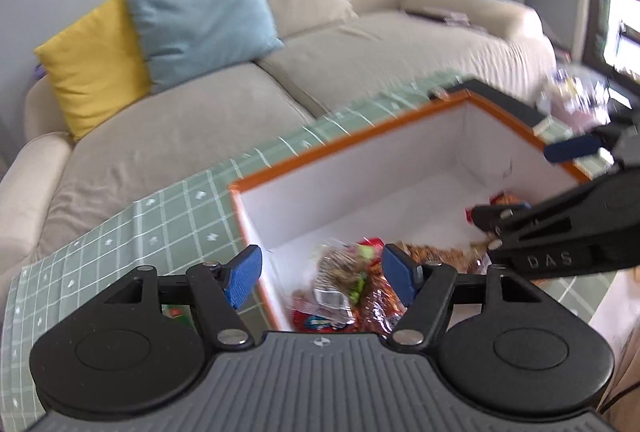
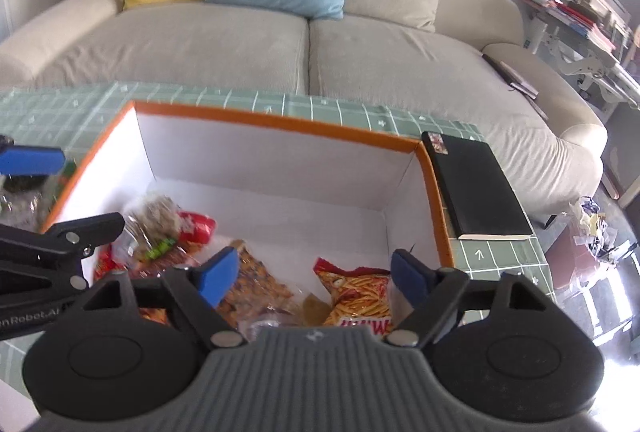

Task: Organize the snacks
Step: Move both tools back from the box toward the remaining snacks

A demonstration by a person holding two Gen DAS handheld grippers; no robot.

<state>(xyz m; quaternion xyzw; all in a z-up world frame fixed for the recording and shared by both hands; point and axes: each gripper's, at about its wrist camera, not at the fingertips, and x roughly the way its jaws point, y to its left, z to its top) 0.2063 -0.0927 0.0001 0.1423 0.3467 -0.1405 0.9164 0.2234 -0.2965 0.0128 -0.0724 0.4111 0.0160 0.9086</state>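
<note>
A white box with an orange rim [image 2: 280,122] stands on the green checked tablecloth [image 1: 160,224]; the rim also shows in the left wrist view [image 1: 344,144]. Several snack bags lie in its near part: a clear bag with a green label [image 2: 154,228], a bag of brown nuts [image 2: 256,272], a red and yellow stick-snack bag [image 2: 360,296]. The same pile shows in the left wrist view [image 1: 348,288]. My left gripper [image 1: 322,278] is open and empty above the box's left corner. My right gripper [image 2: 314,276] is open and empty above the snacks.
A black notebook [image 2: 476,184] lies on the cloth right of the box. A small green packet [image 1: 176,312] lies on the cloth under my left gripper. A beige sofa [image 2: 304,48] with yellow and blue cushions stands behind the table. Shelves and clutter are at the right.
</note>
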